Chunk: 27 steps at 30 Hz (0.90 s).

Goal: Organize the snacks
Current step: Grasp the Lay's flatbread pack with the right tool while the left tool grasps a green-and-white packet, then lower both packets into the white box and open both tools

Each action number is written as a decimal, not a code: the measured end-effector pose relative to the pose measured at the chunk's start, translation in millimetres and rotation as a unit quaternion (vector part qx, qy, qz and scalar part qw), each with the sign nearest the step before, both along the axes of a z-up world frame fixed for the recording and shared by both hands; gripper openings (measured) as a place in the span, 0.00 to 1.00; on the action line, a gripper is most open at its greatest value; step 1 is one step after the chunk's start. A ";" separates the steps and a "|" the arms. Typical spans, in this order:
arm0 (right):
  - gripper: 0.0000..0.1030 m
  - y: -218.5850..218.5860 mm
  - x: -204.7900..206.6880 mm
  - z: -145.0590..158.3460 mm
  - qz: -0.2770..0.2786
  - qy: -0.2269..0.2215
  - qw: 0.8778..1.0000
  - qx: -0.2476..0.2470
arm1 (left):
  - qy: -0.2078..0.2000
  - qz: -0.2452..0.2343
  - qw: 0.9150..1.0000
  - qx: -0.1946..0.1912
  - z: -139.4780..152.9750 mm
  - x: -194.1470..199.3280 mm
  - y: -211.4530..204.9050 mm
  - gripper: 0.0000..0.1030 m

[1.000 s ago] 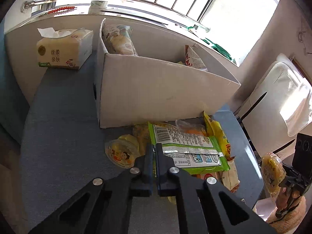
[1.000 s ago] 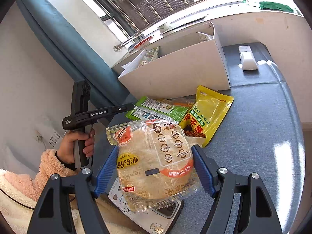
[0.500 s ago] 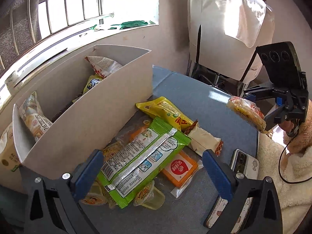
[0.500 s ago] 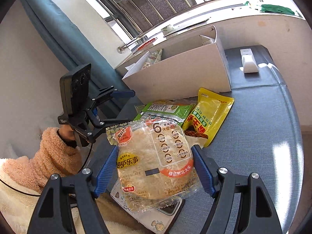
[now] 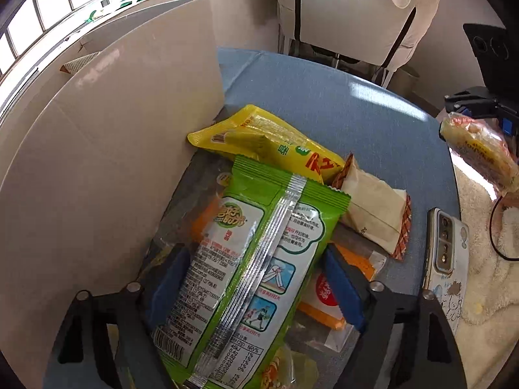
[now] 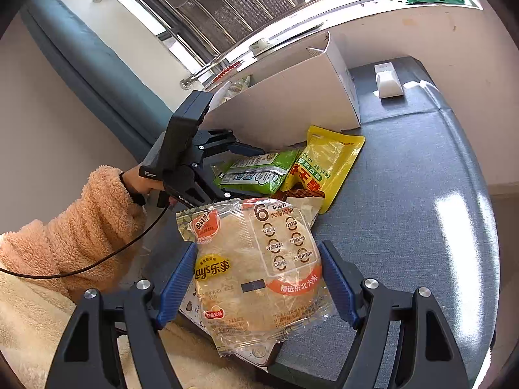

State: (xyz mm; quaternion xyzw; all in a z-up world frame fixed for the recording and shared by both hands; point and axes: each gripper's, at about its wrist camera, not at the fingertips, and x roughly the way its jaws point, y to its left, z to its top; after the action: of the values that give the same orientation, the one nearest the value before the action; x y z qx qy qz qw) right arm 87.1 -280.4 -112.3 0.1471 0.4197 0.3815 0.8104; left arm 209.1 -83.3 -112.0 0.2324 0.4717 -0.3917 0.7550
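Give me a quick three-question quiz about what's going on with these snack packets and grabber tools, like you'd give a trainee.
1. True or false: the right gripper is empty.
2. Which packet lies between the fingers of the left gripper? A) yellow pouch B) green packet C) beige wrapper
3. What lies flat at the table edge beside the snack pile?

Key
1. False: it is shut on the Lay's rice cracker pack.
2. B; the jaws are spread on either side, not yet closed on it.
3. A phone, near the white box side's opposite edge.
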 end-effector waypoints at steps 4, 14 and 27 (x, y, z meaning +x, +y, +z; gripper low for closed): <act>0.77 -0.8 -0.2 2.1 0.000 -0.002 1.000 0.002 | -0.060 0.022 0.998 0.001 10.6 -21.4 -4.3 0.60; 0.77 11.4 16.2 9.6 -0.009 -0.008 1.000 0.020 | -0.135 0.233 0.946 -0.179 97.3 -60.4 57.2 0.60; 0.77 74.0 127.6 109.2 -0.098 -0.108 0.989 -0.031 | -0.079 0.438 0.808 -0.386 137.7 2.4 144.3 0.61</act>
State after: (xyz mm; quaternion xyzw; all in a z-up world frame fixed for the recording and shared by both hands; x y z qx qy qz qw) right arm 214.7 -206.4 -3.0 0.1206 0.3252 0.3003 0.8886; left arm 211.4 61.0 25.7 -0.2787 0.2725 -0.1498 0.9086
